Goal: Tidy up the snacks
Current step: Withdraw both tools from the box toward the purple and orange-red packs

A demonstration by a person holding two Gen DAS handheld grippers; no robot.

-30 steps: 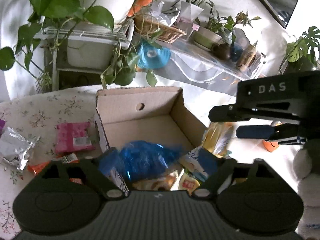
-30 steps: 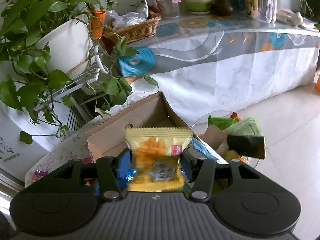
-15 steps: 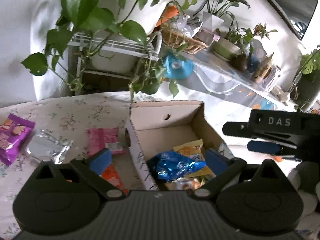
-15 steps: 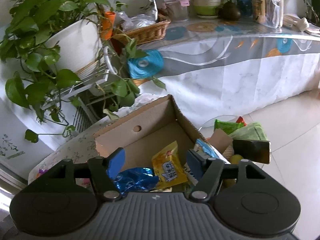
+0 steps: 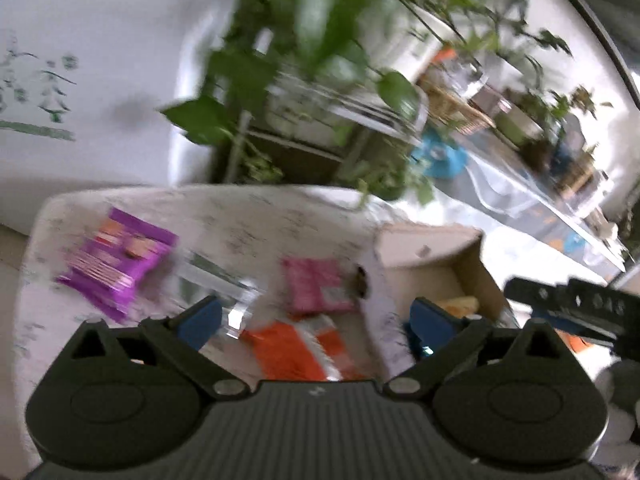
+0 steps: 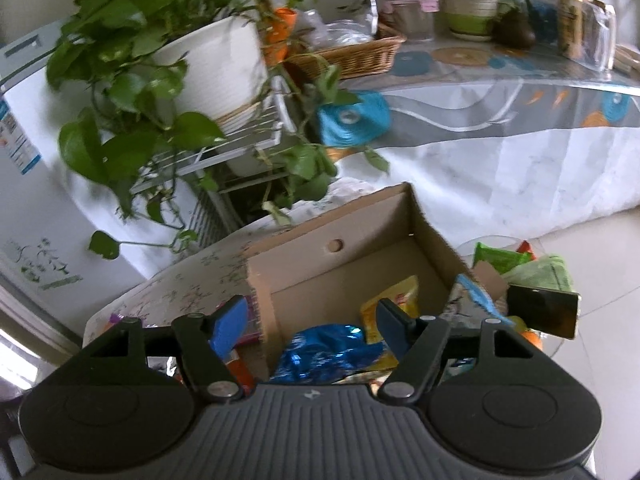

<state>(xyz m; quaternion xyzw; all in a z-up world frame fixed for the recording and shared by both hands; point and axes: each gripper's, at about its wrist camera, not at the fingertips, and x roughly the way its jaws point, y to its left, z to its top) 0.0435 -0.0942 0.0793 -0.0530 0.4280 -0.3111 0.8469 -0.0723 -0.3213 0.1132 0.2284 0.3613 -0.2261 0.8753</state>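
Observation:
An open cardboard box (image 6: 352,232) stands on the flowered table; a yellow snack packet (image 6: 394,300) and a blue foil packet (image 6: 324,354) lie in it. My right gripper (image 6: 308,320) hangs over the box's near left wall, jaws opening, nothing between them. My left gripper (image 5: 316,320) is wide open and empty over loose snacks: an orange packet (image 5: 296,348), a pink packet (image 5: 318,286), a silver packet (image 5: 224,288) and a purple packet (image 5: 116,256). The box (image 5: 436,256) is at its right. The right gripper (image 5: 576,308) shows at the left wrist view's right edge.
Potted plants on a white wire rack (image 6: 224,136) trail leaves behind the table. A long side table (image 6: 500,92) with a wicker basket (image 6: 356,54) and pots runs at the back right. Green packets (image 6: 520,260) sit on a small glass table beside the box.
The right gripper let go of the yellow packet, which now lies in the box, and its jaws widened. The left gripper swung left from over the box to over the loose snacks.

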